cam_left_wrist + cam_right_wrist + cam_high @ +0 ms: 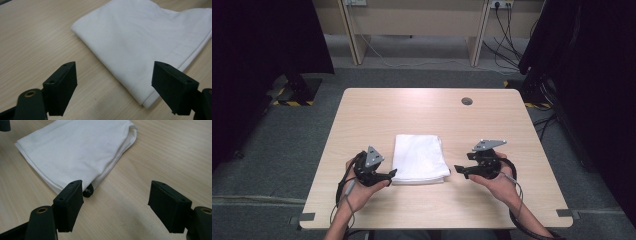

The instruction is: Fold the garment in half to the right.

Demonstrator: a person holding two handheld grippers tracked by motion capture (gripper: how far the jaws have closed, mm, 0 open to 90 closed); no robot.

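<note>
Cloth folded flat on worktop, both hand-held grippers open and empty.
Folded white cloth (419, 158) lies mid-worktop (427, 107), long axis running near to far. Left hand-held gripper (390, 174) and right hand-held gripper (458, 170) flank its near corners. Right gripper view shows a small dark object (88, 191) under the cloth's edge.

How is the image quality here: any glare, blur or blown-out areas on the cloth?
High view: even light, sharp table, dark at both sides, white cloth nearly blown out. Left gripper view: cloth folds and hem readable, near jaws slightly soft, faint shadow beneath. Right gripper view: cloth bright yet stitching visible, no glare on the wood.
</note>
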